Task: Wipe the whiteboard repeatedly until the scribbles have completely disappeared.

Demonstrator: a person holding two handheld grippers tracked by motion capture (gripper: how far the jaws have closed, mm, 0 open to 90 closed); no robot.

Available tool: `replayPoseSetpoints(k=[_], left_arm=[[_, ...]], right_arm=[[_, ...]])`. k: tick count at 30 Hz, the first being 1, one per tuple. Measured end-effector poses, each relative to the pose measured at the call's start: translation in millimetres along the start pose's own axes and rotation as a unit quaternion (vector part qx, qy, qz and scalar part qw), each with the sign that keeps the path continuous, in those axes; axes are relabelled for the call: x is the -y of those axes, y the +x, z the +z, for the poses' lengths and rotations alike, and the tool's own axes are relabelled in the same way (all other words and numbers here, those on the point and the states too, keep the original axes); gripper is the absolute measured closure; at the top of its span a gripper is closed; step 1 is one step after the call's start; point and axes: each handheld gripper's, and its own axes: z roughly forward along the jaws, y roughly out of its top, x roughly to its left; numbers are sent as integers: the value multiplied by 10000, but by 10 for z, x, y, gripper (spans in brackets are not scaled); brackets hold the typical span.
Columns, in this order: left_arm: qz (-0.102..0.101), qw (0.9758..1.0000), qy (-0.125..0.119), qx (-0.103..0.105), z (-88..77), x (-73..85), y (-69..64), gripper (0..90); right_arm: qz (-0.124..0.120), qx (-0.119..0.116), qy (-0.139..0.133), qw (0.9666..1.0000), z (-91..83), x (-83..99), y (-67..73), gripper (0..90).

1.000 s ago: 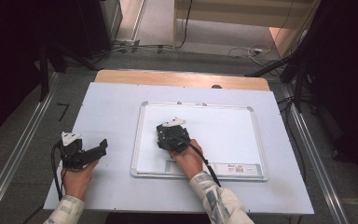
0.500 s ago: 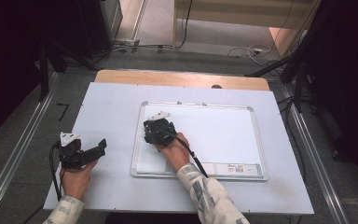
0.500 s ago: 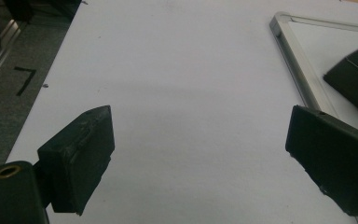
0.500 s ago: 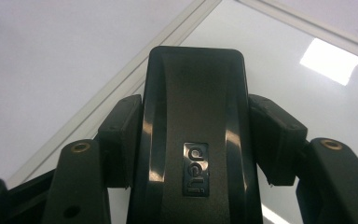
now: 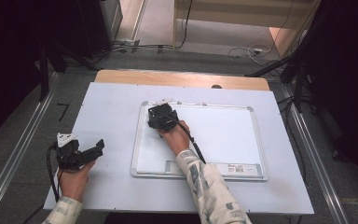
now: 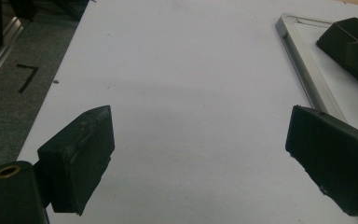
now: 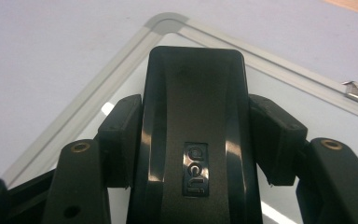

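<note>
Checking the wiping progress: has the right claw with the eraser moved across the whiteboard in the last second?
Yes. The right claw, shut on the eraser, has slid left toward the whiteboard's upper-left corner.

We see the high view lit evenly from above — the white table [image 5: 112, 107] is bright, while the floor and room at both sides fall into deep shadow. The picture is soft and slightly grainy. In the right gripper view, glossy streaks of glare run along the black eraser [image 7: 195, 140], and the whiteboard [image 7: 307, 93] behind blurs. In the left gripper view a faint, broad shadow crosses the table — near jaws look soft
</note>
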Motion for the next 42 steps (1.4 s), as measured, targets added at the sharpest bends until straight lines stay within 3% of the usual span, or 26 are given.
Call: replayPoseSetpoints(k=[9, 18, 34, 42], left_arm=[[4, 10000, -5, -11, 0, 2, -4, 83], [41, 10000, 26, -6, 16, 1, -27, 83], [83, 10000, 36, 9, 40, -6, -68, 83], [110, 9999, 36, 27, 42, -8, -73, 83]], right_arm=[[168, 233, 34, 9996, -38, 35, -241, 374], [180, 267, 28, 9995, -185, 192, -274, 374], [30, 88, 18, 10000, -436, 455, -16, 373], [-125, -69, -13, 9999, -474, 497, 217, 373]])
